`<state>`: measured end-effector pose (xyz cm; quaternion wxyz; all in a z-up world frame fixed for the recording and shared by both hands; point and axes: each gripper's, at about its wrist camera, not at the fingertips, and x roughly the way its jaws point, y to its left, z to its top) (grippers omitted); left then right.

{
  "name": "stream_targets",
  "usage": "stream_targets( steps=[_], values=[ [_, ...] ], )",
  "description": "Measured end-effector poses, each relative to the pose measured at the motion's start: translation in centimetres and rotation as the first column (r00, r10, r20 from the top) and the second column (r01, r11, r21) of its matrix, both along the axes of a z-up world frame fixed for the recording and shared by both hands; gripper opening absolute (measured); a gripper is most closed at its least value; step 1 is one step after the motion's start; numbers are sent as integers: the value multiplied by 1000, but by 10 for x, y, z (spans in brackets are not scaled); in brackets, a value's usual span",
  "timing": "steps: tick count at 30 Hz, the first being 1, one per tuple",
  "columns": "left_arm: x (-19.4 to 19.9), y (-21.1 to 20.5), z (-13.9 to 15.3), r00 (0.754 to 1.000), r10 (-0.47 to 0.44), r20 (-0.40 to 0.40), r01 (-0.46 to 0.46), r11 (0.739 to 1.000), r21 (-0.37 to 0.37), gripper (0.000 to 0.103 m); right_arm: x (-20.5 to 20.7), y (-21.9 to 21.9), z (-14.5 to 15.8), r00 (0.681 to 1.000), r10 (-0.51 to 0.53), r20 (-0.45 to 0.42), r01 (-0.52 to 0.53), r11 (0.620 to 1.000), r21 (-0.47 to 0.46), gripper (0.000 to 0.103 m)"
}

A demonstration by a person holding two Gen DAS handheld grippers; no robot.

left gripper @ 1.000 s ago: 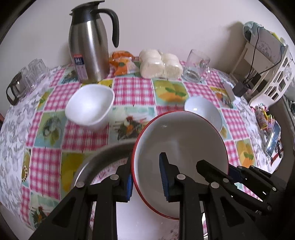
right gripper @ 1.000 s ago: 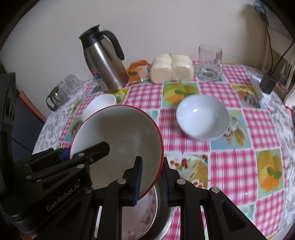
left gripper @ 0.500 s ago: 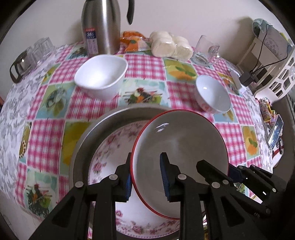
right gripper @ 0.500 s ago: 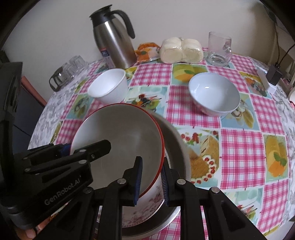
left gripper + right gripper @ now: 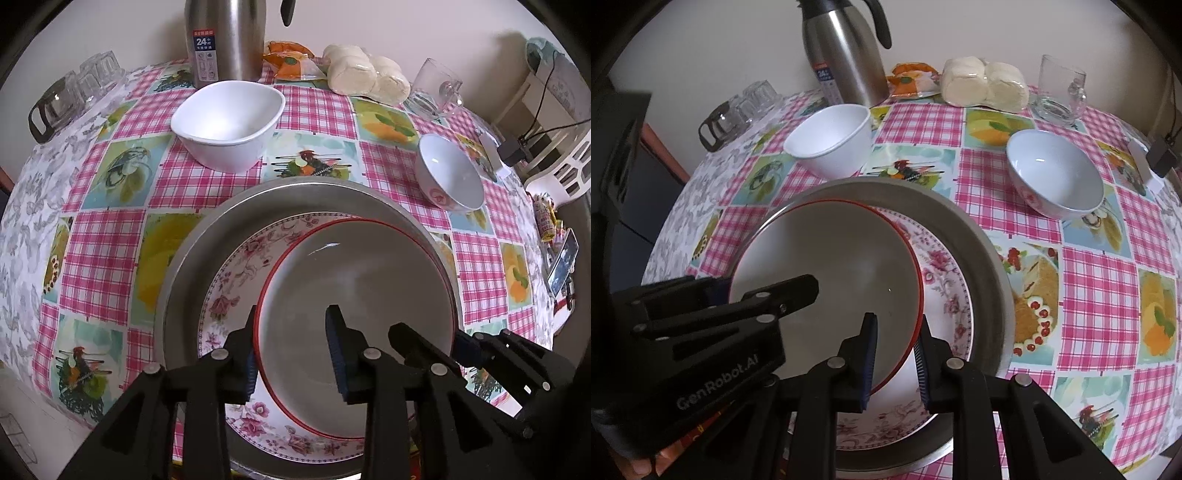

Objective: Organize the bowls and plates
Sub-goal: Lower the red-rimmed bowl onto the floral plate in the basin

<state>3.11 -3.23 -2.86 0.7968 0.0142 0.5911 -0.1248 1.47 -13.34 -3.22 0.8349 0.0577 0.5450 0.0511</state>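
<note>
A red-rimmed white plate (image 5: pixel 354 273) (image 5: pixel 827 254) lies inside a floral plate (image 5: pixel 236 273) (image 5: pixel 945 291), which sits in a steel basin (image 5: pixel 207 236) (image 5: pixel 982 243). My left gripper (image 5: pixel 293 354) straddles the red-rimmed plate's left rim with its jaws spread wide. My right gripper (image 5: pixel 895 365) straddles the plate's right rim, jaws slightly apart. A square white bowl (image 5: pixel 229 125) (image 5: pixel 829 138) and a round white bowl (image 5: pixel 448 171) (image 5: pixel 1056 173) stand on the checked tablecloth behind the basin.
A steel thermos (image 5: pixel 225 37) (image 5: pixel 846 51), a bread bag (image 5: pixel 365 72) (image 5: pixel 984 85), an orange snack packet (image 5: pixel 288 61), a glass mug (image 5: pixel 432 90) (image 5: pixel 1058 92) and small glasses (image 5: pixel 74 92) (image 5: pixel 738 107) line the table's back. A white rack (image 5: pixel 554 122) stands at right.
Both grippers have lowered the red-rimmed plate into the floral plate in the basin. The jaws of both have widened on the rim.
</note>
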Motion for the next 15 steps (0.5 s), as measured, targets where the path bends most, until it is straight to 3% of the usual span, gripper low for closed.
stream_targets(
  steps=[15],
  values=[
    [3, 0, -4, 1000, -1, -21, 0, 1000, -15, 33, 3, -2, -2, 1000, 5, 2, -5, 1000, 1, 24]
  ],
)
